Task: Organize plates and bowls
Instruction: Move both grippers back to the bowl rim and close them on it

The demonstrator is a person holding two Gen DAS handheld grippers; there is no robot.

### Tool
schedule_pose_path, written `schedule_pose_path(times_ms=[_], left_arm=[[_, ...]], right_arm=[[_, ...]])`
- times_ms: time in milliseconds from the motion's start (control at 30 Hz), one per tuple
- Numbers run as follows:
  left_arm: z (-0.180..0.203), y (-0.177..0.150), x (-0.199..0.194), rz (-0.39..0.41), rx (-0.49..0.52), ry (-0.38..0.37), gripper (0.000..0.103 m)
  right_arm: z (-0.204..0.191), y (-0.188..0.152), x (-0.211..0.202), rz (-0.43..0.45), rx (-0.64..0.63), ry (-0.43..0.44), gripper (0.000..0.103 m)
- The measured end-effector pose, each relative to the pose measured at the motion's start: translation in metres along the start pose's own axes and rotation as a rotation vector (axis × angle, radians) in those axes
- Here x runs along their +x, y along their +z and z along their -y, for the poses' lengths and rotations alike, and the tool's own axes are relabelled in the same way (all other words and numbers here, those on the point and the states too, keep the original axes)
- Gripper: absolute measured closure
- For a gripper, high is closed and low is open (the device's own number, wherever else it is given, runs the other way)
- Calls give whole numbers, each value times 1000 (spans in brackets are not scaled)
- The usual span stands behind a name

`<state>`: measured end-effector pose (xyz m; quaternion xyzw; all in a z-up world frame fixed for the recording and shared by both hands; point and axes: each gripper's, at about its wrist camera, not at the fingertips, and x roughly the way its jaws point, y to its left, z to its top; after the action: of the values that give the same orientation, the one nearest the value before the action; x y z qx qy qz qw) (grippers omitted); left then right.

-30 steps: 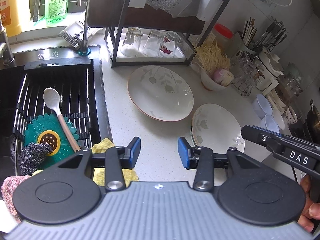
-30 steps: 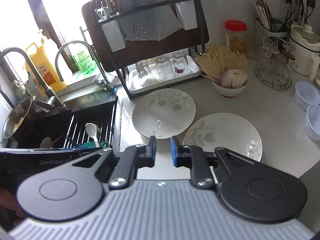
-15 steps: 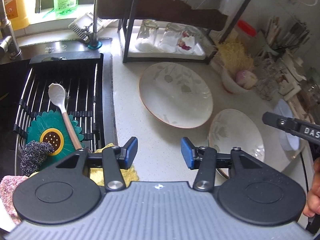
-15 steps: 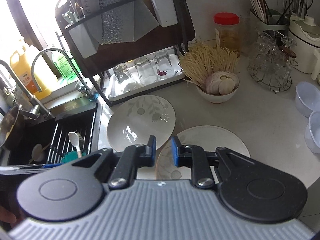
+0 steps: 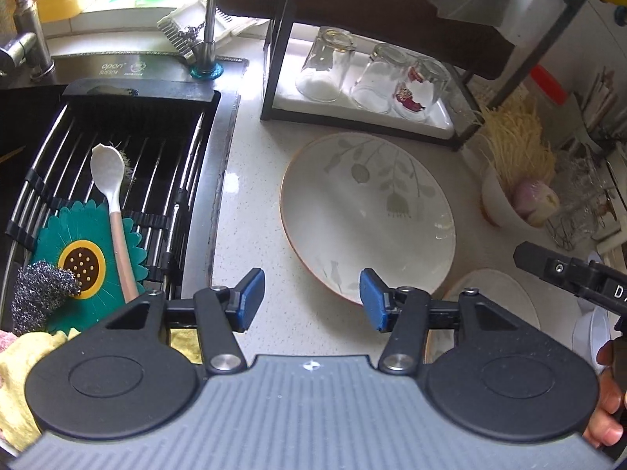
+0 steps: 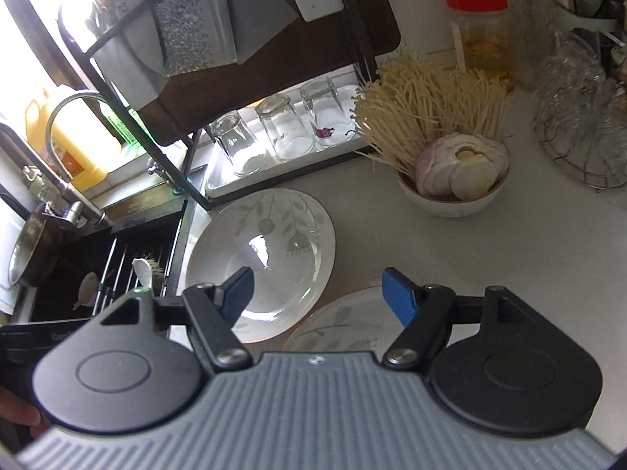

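2 leaf-patterned plates lie flat, side by side, on countertop.

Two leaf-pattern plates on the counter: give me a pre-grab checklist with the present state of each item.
1. Left gripper open, nothing between the pads, jaws just been opening: ok.
2. Right gripper open and empty, jaws just been opening: ok.
3. Larger plate empty: ok.
4. Nearer plate empty: cannot tell, mostly hidden.
5. Plates apart, not overlapping: cannot tell.
6. Noodle bowl clear of both plates: ok.
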<state>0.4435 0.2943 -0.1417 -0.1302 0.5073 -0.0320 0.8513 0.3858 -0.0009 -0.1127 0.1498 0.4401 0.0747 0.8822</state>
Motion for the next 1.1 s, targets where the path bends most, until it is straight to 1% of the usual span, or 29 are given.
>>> schedule_pose_path(times_ms=[100,233,333,400,467,567,600,667,733,800,900,1033,1100], left_arm=[[2,2,7,4,-19,13,43],[1,7,21,-11,-58,21,44],[0,14,33,-30,-72,19,44],[-2,16,39,-39,-88,24,45],[-3,19,45,-52,-87,30,45],[-6,24,56,-68,-75,54,46],[-7,25,58,-66,-80,55,48],[-9,29,63,-65,-91,50,51],[-9,32,68,-71,-90,49,54],[-8,35,72,-77,-79,48,60],[-10,42,79,-94,-76,55,69],[-14,49,84,-91,-87,46,73],[-16,53,87,-90,-88,46,75]], right_arm=[[6,7,12,-24,-7,39,30],[11,16,29,-61,-36,67,31],[15,22,44,-89,-36,75,37],[18,25,55,-120,-23,84,48],[18,27,66,-143,-35,88,53],[18,28,79,-164,-59,95,54],[19,29,84,-173,-65,97,60],[21,31,91,-190,-61,97,66],[23,33,96,-199,-60,106,68],[23,34,101,-212,-72,114,77],[21,35,107,-221,-97,112,79],[21,37,115,-227,-98,110,82],[21,38,121,-240,-101,109,88]])
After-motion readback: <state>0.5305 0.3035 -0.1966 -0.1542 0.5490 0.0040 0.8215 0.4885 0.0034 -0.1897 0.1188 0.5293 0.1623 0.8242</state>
